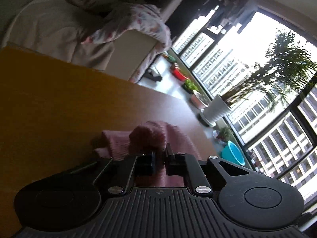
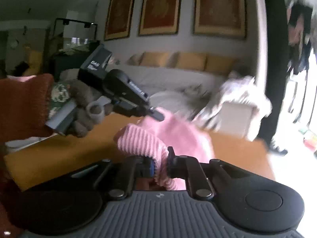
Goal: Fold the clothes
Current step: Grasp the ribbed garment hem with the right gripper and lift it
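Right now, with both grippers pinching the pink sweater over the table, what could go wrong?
1. The right gripper pinches only a bunched ribbed edge of the pink sweater; it may slip free when pulled.
2. The left gripper also bites a thick wad, so the fold may come out lumpy.
3. The sweater sits close to the table edge in the left wrist view and could slide off.

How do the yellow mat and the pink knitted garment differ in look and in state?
The yellow mat lies flat and smooth on the table; the pink knitted garment is ribbed, bunched and lifted. The mat is untouched; the garment is pinched by both hand-held grippers, left and right. Both are soft textiles.
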Demonstrator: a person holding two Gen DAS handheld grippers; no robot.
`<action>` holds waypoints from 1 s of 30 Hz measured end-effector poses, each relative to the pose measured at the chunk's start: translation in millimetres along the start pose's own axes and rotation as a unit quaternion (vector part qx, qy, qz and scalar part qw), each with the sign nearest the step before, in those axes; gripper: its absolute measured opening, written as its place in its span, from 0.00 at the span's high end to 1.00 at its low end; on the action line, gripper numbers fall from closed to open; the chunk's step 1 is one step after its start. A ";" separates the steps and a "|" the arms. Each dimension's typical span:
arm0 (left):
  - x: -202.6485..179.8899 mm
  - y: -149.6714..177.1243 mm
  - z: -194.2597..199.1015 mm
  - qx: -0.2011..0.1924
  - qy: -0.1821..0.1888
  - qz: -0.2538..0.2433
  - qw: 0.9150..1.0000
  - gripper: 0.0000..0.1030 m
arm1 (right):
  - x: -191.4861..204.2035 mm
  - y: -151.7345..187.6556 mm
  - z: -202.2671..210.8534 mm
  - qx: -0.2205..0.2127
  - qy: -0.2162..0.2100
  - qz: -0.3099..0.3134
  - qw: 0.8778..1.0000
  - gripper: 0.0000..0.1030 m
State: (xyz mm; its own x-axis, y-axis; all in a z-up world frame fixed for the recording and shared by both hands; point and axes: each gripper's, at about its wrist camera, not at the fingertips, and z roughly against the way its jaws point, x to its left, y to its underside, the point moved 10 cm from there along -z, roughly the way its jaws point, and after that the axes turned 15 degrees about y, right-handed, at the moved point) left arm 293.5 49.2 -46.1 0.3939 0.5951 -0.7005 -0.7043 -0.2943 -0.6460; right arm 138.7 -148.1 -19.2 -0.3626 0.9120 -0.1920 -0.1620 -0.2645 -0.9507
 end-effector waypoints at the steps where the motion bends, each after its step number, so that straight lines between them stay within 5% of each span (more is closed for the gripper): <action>1: -8.4 -7.8 -4.6 -0.003 0.010 -0.007 1.000 0.91 | -4.1 -7.4 2.8 -0.014 0.012 0.016 1.000 0.90; 6: -21.6 -28.3 -18.8 -0.009 0.021 -0.044 0.999 0.91 | 13.3 3.0 8.3 -0.034 0.038 0.123 0.991 0.90; 13: 52.8 6.8 -20.7 0.022 -0.056 0.004 0.998 0.83 | 90.8 76.7 -4.7 0.017 -0.012 0.222 0.975 0.89; 16: 64.5 2.3 -0.9 0.004 -0.066 0.014 0.998 0.81 | 82.6 71.5 2.7 0.034 -0.032 0.191 0.980 0.85; 18: 52.1 -5.3 14.9 -0.013 -0.056 0.004 0.998 0.80 | 70.9 65.3 9.8 0.054 -0.056 0.148 0.986 0.60; 21: 20.6 -9.3 29.5 -0.028 -0.013 -0.011 0.999 0.60 | 46.0 46.1 28.1 0.063 -0.090 0.068 0.992 0.27; 25: -30.1 11.1 15.7 0.002 0.063 -0.023 0.998 0.46 | 4.1 28.3 43.0 0.066 -0.087 -0.027 0.994 0.13; 30: -64.1 79.0 -23.6 0.089 0.136 -0.006 0.987 0.30 | -28.0 43.8 19.3 0.087 0.021 -0.035 0.995 0.02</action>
State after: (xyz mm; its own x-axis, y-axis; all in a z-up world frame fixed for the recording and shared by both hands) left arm 226.5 -29.8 -59.4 0.5305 0.3671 -0.7641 -0.7813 -0.1379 -0.6087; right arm 124.1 -191.3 -50.8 -0.3064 0.9415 -0.1402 -0.3426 -0.2465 -0.9066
